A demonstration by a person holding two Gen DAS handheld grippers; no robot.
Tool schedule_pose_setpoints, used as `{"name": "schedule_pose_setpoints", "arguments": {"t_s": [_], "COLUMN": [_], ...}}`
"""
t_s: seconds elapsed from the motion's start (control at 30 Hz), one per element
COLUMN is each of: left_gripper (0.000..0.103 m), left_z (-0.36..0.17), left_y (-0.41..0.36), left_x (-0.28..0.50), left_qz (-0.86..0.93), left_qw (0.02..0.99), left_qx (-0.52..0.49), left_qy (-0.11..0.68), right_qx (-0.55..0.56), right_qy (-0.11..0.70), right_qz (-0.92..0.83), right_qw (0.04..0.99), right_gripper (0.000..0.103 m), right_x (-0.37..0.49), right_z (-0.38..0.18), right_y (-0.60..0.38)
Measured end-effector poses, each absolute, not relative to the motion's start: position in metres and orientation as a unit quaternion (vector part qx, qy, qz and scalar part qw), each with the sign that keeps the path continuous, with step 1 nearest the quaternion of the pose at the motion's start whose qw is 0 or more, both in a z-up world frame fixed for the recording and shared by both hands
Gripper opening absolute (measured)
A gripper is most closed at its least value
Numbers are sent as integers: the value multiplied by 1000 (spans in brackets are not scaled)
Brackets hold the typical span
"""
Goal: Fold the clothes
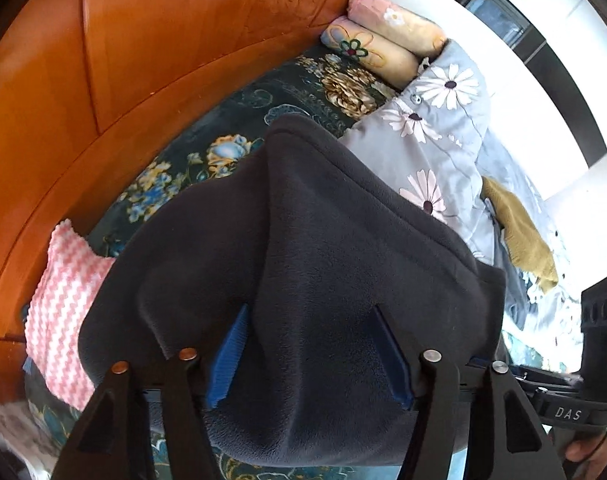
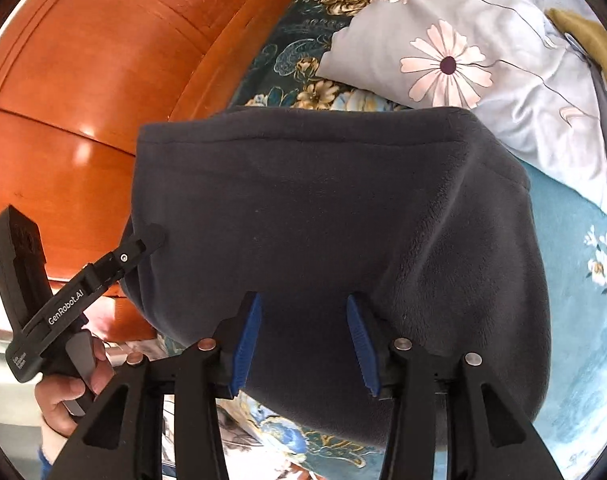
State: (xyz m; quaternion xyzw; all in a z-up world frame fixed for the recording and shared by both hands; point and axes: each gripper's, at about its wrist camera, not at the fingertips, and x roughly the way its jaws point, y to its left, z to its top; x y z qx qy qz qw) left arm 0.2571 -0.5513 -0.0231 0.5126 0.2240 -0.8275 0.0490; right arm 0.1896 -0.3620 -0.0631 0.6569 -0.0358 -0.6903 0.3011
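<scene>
A dark grey fleece garment point(image 1: 343, 248) lies as a folded bundle on the floral bedsheet point(image 1: 223, 128); the right wrist view shows it too point(image 2: 323, 208). My left gripper point(image 1: 311, 312) hangs over its near part, blue pads point(image 1: 229, 356) wide apart and not pressing the fleece. My right gripper point(image 2: 303, 298) hovers over the near edge of the same bundle, its blue pads point(image 2: 247, 340) also apart. In the right wrist view the left gripper's body point(image 2: 67, 312) shows at the left, held by a hand point(image 2: 71, 392), its tip at the garment's left edge.
An orange wooden bed board point(image 1: 123, 80) curves along the far left. A pink-and-white zigzag cloth point(image 1: 63, 300) lies left of the bundle. A grey daisy-print quilt point(image 1: 435, 140), a mustard garment point(image 1: 523, 236) and rolled floral pillows point(image 1: 379, 44) lie beyond and to the right.
</scene>
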Motion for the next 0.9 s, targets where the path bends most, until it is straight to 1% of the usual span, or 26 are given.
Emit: {"name": "schedule_pose_setpoints", "arguments": {"t_s": [0.1,0.2,0.37,0.57,0.67,0.73,0.8,0.87,0.9], "left_gripper": [71,72,72,72,81,83,84,87,92], "left_z": [-28,-25,-10,4,0,-4,-8,-13,-14], "left_y": [-549,-552,-558,-549,-540,-530,-522,-510,-503], "left_x": [252,253,266,298,317,329,336,343,346], "left_qz": [-824,-824,-824,-834,-831,-830,-827,-825,-825], "left_qw": [51,50,46,61,66,69,71,74,74], "left_qx": [522,518,501,482,481,482,488,494,496], "left_qy": [214,224,261,262,270,272,270,264,259], "right_qx": [658,656,656,638,632,629,630,635,638], "right_qy": [-17,-5,-11,-9,1,13,23,33,38], "right_qz": [-687,-687,-685,-701,-709,-714,-716,-717,-716], "right_qw": [309,312,316,318,313,308,300,287,280], "right_gripper": [53,57,58,58,58,62,62,62,62], "right_x": [191,193,195,204,215,224,232,241,245], "right_z": [-66,-65,-55,-34,-30,-29,-33,-41,-45], "right_y": [-369,-374,-366,-340,-323,-311,-298,-284,-278]}}
